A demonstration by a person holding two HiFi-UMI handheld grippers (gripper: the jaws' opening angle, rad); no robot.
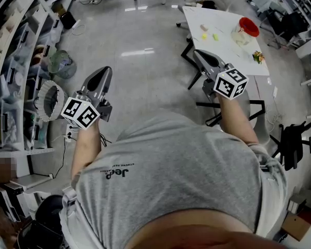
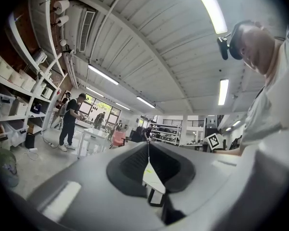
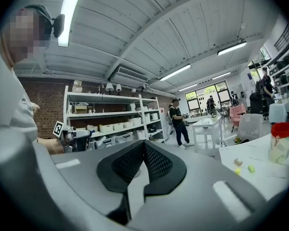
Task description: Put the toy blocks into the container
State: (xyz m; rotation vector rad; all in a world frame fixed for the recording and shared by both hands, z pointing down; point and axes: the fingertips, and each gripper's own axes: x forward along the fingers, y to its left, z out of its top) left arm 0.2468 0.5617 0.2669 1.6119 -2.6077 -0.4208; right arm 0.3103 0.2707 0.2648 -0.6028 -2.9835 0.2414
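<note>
**Well clear of the bench: both grippers closed and empty**

Both grippers are held up in front of the person's (image 1: 176,175) grey shirt, over open floor (image 1: 140,51), on the near side of the bench (image 1: 225,48) and apart from it. The left gripper (image 1: 102,74) is the farther of the two from the bench; in the left gripper view its jaws (image 2: 148,147) stand together with nothing between them. The right gripper (image 1: 202,59) hangs just short of the bench's near edge, and its own view shows the jaws (image 3: 144,146) meeting at the tips, also with nothing held.

On the bench lie the blocks, small and loose: a yellow one (image 1: 203,36) and a green one (image 1: 215,36) side by side near the middle, and another pale one (image 1: 202,27) a little beyond them. The right gripper view shows two of them (image 3: 238,162) (image 3: 251,168) resting on the benchtop. The container (image 1: 242,35), clear with a red lid (image 1: 249,26), stands upright on the bench, to the right of the blocks and apart from them. Shelves (image 1: 15,82) line the room on the side away from the bench.
</note>
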